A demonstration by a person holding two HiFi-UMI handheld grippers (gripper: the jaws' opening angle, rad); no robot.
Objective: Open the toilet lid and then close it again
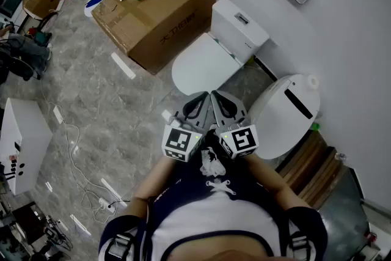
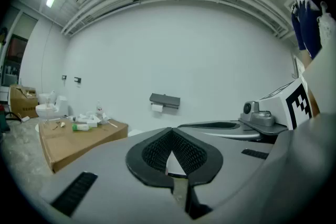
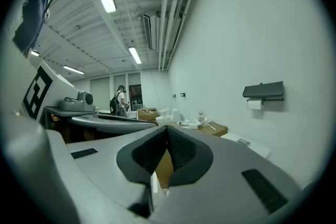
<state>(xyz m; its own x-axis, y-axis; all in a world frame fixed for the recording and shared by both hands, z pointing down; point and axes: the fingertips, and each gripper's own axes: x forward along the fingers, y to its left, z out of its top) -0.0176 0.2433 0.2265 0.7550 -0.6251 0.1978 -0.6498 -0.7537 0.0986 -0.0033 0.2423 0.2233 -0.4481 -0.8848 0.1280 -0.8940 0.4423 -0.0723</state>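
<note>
White toilet lid (image 1: pixel 204 64) down flat on the bowl, just ahead of and below both tips, untouched. Left hand-held gripper (image 1: pixel 198 102) and right hand-held gripper (image 1: pixel 223 101) side by side, jaws together on nothing; judged parked close, ready for the lift.

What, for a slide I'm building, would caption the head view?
Left gripper and right gripper, both shut, hover before the closed toilet lid.

Probably a test lab, toilet (image 1: pixel 204 64) beside cardboard box (image 1: pixel 165 27), loose floor cables (image 1: pixel 72 153)
</note>
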